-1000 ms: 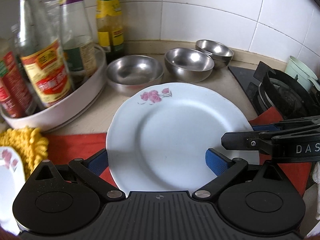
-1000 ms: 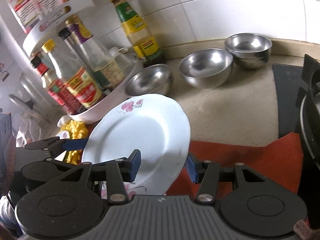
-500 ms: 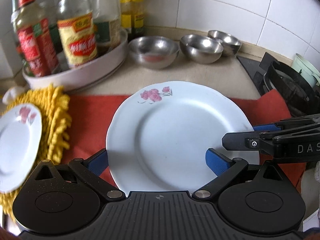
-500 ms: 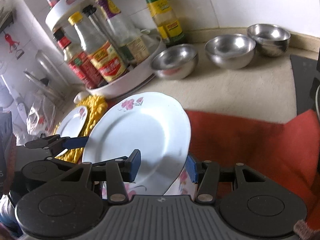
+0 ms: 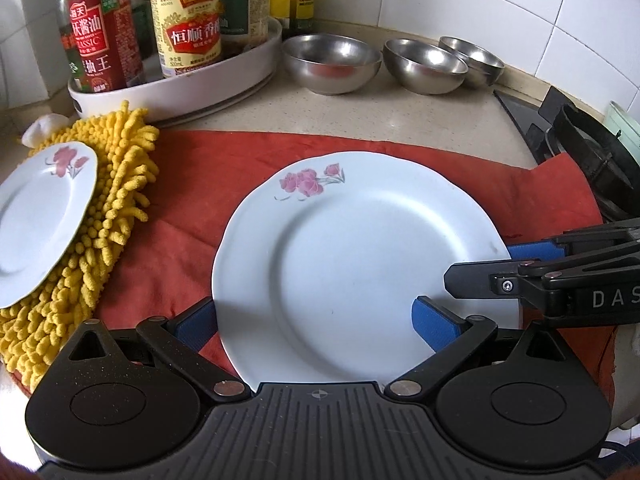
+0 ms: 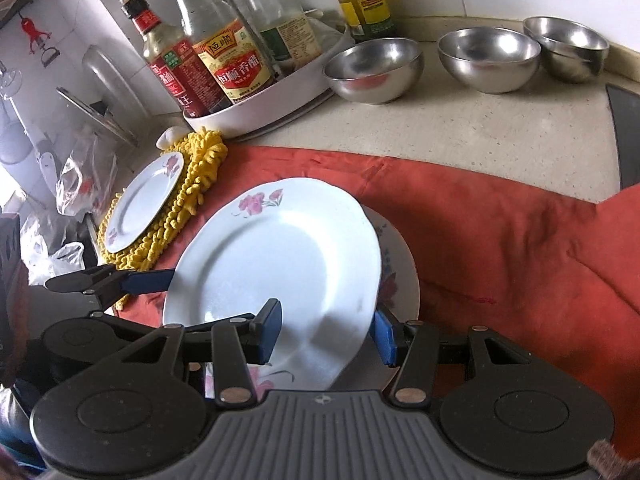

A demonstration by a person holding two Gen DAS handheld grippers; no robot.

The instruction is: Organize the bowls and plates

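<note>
A white plate with pink flowers (image 5: 352, 240) hangs tilted over the red cloth (image 5: 192, 200), carried by both grippers. My left gripper (image 5: 316, 320) is shut on its near rim, one blue pad under the plate and one on top. My right gripper (image 6: 326, 332) is shut on the plate (image 6: 280, 264) at its right rim. Just beneath lies a second flowered plate (image 6: 400, 280), partly hidden. A smaller flowered plate (image 5: 36, 220) rests on a yellow chenille cloth (image 5: 116, 200) at left. Three steel bowls (image 5: 332, 62) (image 5: 426, 64) (image 5: 472, 60) stand in a row at the back.
A white round tray (image 5: 180, 84) of sauce bottles stands at the back left against the tiled wall. A black stove grate (image 5: 592, 152) borders the right side. Plastic bags and glass lids (image 6: 80, 184) crowd the far left. Bare beige counter (image 6: 500, 132) lies before the bowls.
Both grippers carried the plate back and slightly down, away from the bowls. The yellow cloth, the smaller plate and the plate underneath came into view. The grip stayed the same.
</note>
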